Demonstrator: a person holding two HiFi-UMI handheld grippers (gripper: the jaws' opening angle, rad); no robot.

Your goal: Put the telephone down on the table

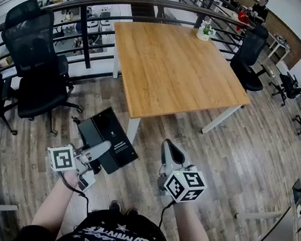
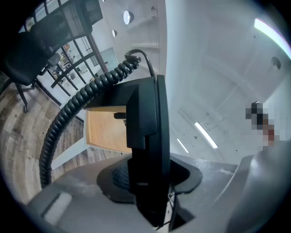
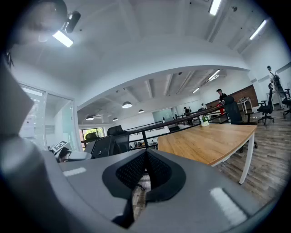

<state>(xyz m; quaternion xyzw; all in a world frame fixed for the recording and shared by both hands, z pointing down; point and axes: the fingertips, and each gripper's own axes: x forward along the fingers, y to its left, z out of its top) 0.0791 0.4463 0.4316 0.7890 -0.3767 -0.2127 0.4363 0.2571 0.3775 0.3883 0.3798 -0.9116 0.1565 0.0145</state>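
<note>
Black telephone (image 1: pixel 110 137) hangs in my left gripper (image 1: pixel 101 150), clear of the worktop (image 1: pixel 171 69) and over the wooden floor (image 1: pixel 248 157). In the head view it sits at about 7 o'clock from the worktop's near corner, tilted, with its flat face turned up. The left gripper view shows the jaws clamped on the telephone's edge at a narrow-to-middling spread, the body standing on end between the pads. Its coiled cord (image 2: pixel 68 123) loops from the top of the set round to 9 o'clock and down past the gripper.

My right gripper (image 1: pixel 169 149) is at 3 o'clock from the telephone, well apart from it, pointing roughly level toward the worktop. Its own view shows the jaws closed together with nothing between them.

Light wood makes up the worktop, on white legs. A small potted plant (image 1: pixel 205 31) stands at its far edge, at 12 o'clock. Black office chairs (image 1: pixel 36 68) stand at 10 o'clock from the telephone, along a curved railing (image 1: pixel 102 0).
</note>
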